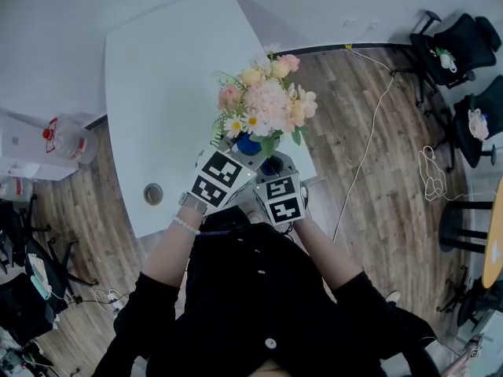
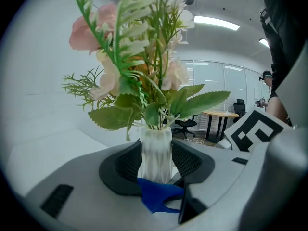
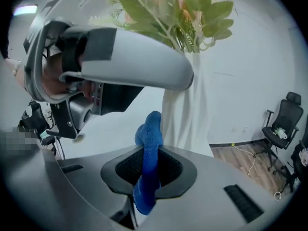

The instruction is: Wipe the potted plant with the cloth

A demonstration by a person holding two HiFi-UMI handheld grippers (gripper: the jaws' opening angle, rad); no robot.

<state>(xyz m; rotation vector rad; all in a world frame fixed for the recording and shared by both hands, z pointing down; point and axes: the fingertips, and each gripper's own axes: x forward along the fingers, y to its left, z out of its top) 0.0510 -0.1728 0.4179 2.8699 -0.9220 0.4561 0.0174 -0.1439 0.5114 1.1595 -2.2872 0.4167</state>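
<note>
The left gripper (image 2: 156, 163), jaws partly apart, clamped the potted plant's white ribbed vase (image 2: 155, 143) at the white table's (image 1: 157, 93) 5 o'clock edge, apparently to steady it. The right gripper (image 3: 149, 171), jaws pinched on the blue cloth (image 3: 148, 134), held it at the vase's 9 o'clock side for wiping.

Even, cool office light, and the ceiling strips (image 2: 215, 23) in the left gripper view glow a bit blown out. Shadows are soft, and the table (image 1: 157, 77) reads washed-out white. Heavy fisheye bending everywhere, with black vignette corners in both gripper views. The plant (image 3: 168, 13) up close in the right gripper view looks slightly soft — background's sharper.
</note>
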